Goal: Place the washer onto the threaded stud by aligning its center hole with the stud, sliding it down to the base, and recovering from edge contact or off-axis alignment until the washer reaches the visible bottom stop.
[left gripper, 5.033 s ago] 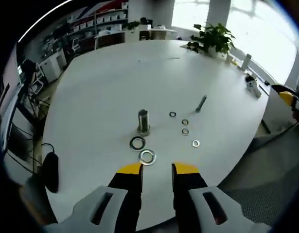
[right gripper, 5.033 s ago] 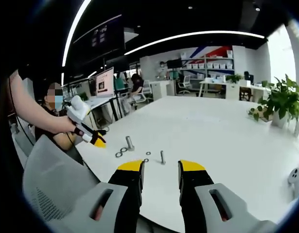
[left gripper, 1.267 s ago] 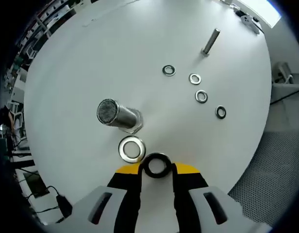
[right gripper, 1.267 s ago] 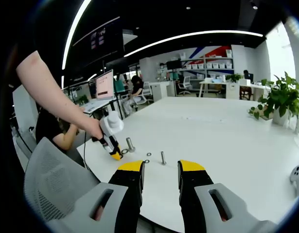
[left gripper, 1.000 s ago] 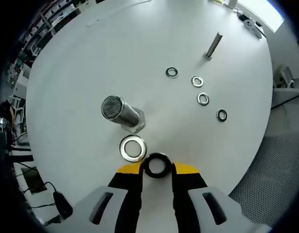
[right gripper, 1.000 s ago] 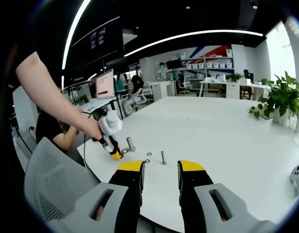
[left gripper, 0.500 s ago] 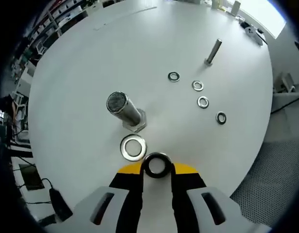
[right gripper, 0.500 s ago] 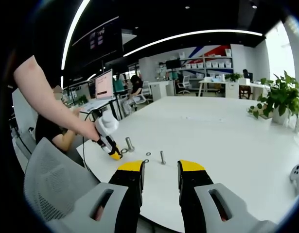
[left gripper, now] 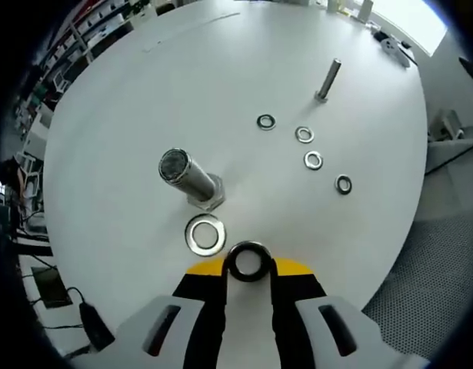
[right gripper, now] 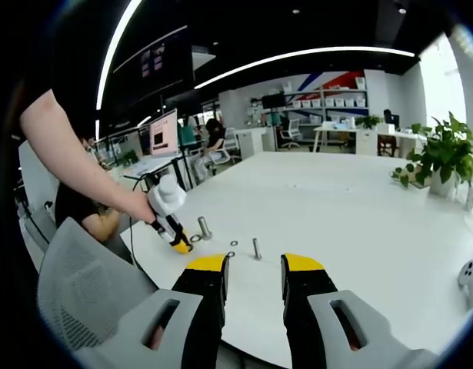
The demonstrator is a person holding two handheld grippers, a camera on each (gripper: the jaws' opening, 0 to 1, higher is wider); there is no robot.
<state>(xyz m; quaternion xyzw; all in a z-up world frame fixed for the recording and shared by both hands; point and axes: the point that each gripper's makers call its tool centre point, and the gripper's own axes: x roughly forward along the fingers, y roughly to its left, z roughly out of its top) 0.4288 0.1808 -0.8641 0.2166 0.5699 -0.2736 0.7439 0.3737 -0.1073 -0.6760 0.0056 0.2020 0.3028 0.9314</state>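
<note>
In the left gripper view my left gripper is shut on a large steel washer, held edge-on between the yellow tips above the white table. The thick threaded stud stands on its hex base just up and left of it. A second large washer lies flat beside the stud's base. In the right gripper view my right gripper is open with nothing between its fingers, held back from the table. There the left gripper shows small at the left, in a person's hand, next to the stud.
Several small washers lie right of the stud, and a thin bolt stands beyond them. A grey mesh chair is at the near table edge. A potted plant sits at the far right of the table.
The left gripper has closed on one large washer and lifted it off the table, then hovered near the stud with small shifts. The right gripper has stayed put.
</note>
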